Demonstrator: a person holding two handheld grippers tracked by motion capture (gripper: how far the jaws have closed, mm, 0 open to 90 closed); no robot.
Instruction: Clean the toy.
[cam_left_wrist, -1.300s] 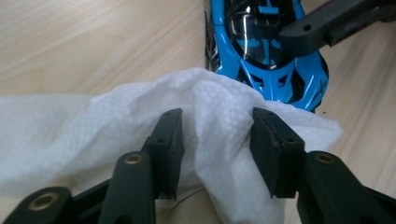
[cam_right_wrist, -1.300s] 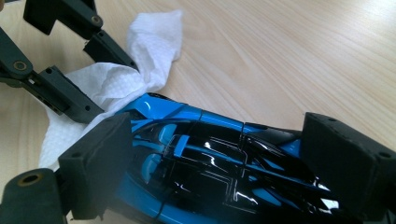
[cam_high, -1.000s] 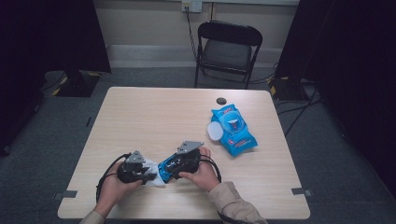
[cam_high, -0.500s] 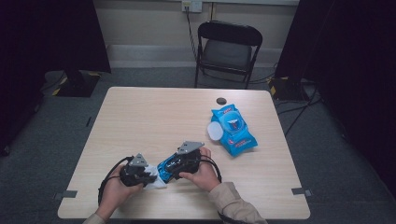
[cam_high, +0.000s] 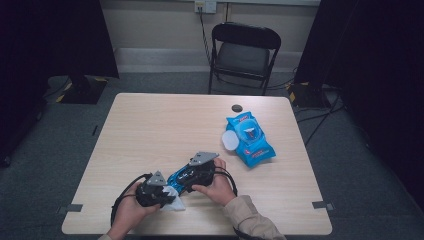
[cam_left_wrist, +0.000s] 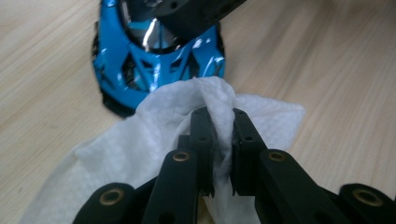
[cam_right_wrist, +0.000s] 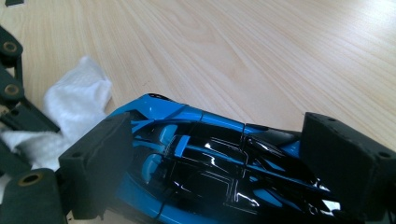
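A blue and black toy car (cam_right_wrist: 196, 163) lies low over the table, and my right gripper (cam_right_wrist: 222, 154) is shut on it, one pad on each side. The car's end (cam_left_wrist: 154, 65) faces my left gripper (cam_left_wrist: 219, 116), which is shut on a fold of a white wipe (cam_left_wrist: 154, 135). The wipe drapes on the table and touches the car's end. In the high view both grippers sit near the front edge: the left gripper (cam_high: 152, 190) with the wipe (cam_high: 173, 202), and the right gripper (cam_high: 200, 170) with the car (cam_high: 179, 177).
A blue pack of wipes (cam_high: 252, 142) with its white lid (cam_high: 230, 140) flipped open lies right of centre. A small dark round object (cam_high: 236, 108) sits near the far edge. A black folding chair (cam_high: 245, 50) stands beyond the table (cam_high: 150, 125).
My left gripper with the wipe has shifted a little toward the near edge, beside the car's end. The right gripper and the car have stayed where they were.
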